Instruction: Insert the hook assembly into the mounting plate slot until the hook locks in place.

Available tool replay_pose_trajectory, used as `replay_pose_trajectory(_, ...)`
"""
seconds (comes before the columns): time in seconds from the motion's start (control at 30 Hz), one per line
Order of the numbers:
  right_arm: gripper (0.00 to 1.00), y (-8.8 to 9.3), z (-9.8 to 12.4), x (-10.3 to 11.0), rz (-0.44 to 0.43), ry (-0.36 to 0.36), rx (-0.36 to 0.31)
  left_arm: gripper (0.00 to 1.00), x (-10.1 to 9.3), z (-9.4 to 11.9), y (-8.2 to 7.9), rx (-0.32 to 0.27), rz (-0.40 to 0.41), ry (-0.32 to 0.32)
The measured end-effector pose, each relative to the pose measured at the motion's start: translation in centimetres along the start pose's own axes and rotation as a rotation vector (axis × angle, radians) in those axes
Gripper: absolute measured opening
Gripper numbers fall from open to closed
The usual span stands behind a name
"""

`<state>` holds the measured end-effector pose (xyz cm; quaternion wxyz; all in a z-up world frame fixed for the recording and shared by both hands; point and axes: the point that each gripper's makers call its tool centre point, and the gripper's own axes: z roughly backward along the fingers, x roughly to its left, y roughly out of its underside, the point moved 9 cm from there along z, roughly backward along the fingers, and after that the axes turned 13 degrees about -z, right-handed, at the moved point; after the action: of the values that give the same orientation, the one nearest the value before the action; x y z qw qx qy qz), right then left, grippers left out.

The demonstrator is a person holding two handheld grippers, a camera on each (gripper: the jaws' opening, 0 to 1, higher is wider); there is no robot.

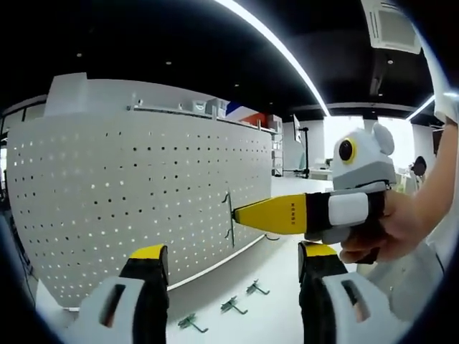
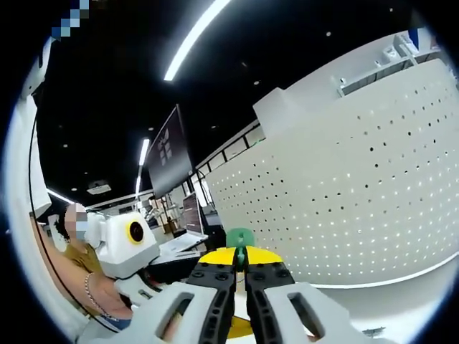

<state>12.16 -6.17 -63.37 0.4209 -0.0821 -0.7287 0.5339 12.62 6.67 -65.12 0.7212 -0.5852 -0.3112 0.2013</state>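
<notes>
1. Left gripper point(image 1: 231, 261): jaws wide apart, nothing between them, yellow-tipped fingers rising from the bottom of the left gripper view, pointed at the pegboard.
2. Right gripper point(image 1: 240, 213) comes into the left gripper view from the right, held by a person's hand point(image 1: 384, 226); its yellow tip is pressed right up to the board face.
3. In the right gripper view, the right gripper point(image 2: 241, 266) has its jaws closed together, pinching a thin dark hook point(image 2: 241, 256) that sticks up between the tips.
4. Hook point(image 1: 229, 218) in the left gripper view: thin dark wire piece at the tip of the right gripper, against the white perforated mounting plate point(image 1: 136, 193). Cannot tell if it is seated in the holes.
5. Mounting plate stands upright on a white table point(image 1: 276, 276), curved by the fisheye, rows of small holes across it; also seen at right in the right gripper view point(image 2: 344, 193).
6. Three spare hooks point(image 1: 231, 306) lie on the table in front of the board's base, between the left gripper's fingers in that view, well apart from each other.
</notes>
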Motion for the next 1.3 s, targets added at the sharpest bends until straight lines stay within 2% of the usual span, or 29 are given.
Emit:
replay_pose_trajectory(0.07, 0.00, -0.4, 0.2, 0.0, 0.051, 0.039, -0.009, 0.75, 0.0, 0.0, 0.1, 0.004, 0.003, -0.002)
replay_pose_trajectory(0.17, 0.00, -1.2, 0.5, -0.4, 0.231, 0.181, 0.010, 0.75, 0.1, 0.1, 0.2, 0.013, 0.002, -0.006)
replay_pose_trajectory(0.27, 0.00, -1.7, 0.7, -0.8, 0.254, 0.284, 0.005, 0.75, 0.1, 0.1, 0.3, 0.017, 0.003, -0.009)
replay_pose_trajectory(0.33, 0.00, -1.9, 0.7, -1.0, 0.269, 0.315, -0.002, 0.75, 0.1, 0.1, 0.4, 0.021, 0.005, -0.012)
replay_pose_trajectory(0.67, 0.00, -2.2, 0.6, -1.2, 0.247, 0.321, -0.003, 0.75, 0.2, 0.3, 0.5, 0.026, 0.003, -0.014)
replay_pose_trajectory(1.3, 0.00, -4.6, -1.0, -1.4, 0.252, 0.334, -0.053, 0.75, 0.8, 1.9, 1.1, 0.023, 0.027, -0.054)
